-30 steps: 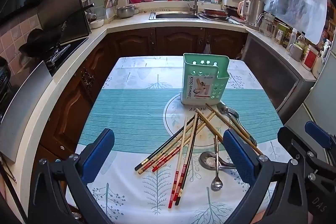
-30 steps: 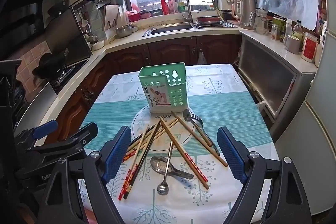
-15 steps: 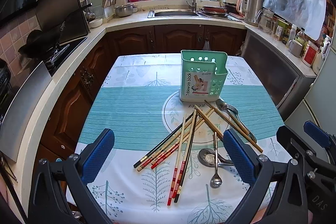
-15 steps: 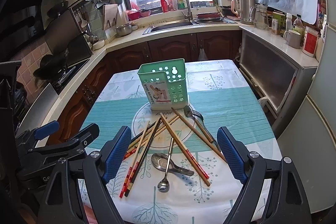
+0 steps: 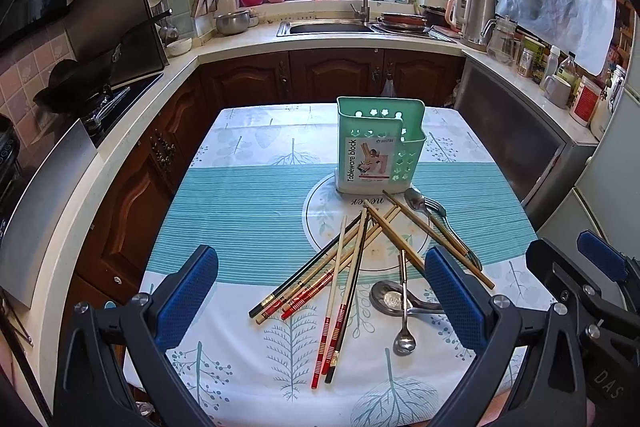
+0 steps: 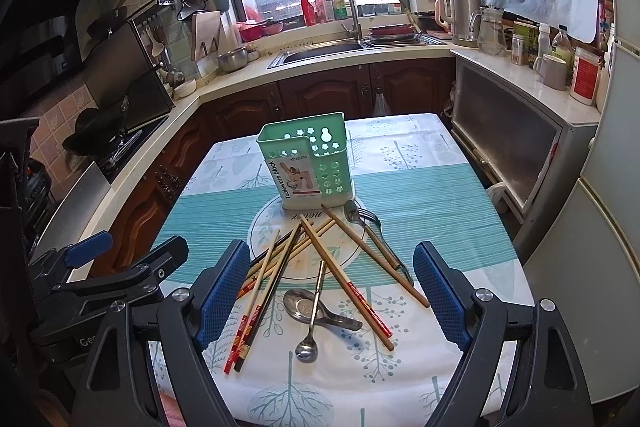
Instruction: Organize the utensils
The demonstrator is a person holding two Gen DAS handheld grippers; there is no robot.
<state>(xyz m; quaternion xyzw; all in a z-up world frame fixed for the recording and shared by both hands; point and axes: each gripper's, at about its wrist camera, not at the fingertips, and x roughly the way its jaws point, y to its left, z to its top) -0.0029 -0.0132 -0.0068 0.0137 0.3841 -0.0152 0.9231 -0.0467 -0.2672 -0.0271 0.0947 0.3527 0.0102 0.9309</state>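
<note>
A green utensil holder [image 5: 376, 143] [image 6: 308, 163] stands upright at the middle of the table. In front of it lies a loose pile of chopsticks [image 5: 344, 267] [image 6: 340, 267], a small metal spoon [image 5: 404, 303] [image 6: 312, 311], a wide soup spoon [image 5: 394, 301] [image 6: 308, 307], and a fork and spoon [image 5: 430, 213] [image 6: 362, 219] on the right. My left gripper [image 5: 320, 299] is open and empty above the table's near edge. My right gripper [image 6: 332, 295] is open and empty, to the right of the left one.
The table has a teal and white tablecloth [image 5: 240, 211]. Wooden cabinets and a counter with a stove [image 5: 92, 95], a sink [image 5: 328, 27] and a kettle [image 5: 472, 15] ring the table. A fridge [image 6: 600, 227] stands close on the right.
Both grippers have drawn back and risen slightly; the table and holder sit lower and farther in view. Both stay open. No utensil has moved.
</note>
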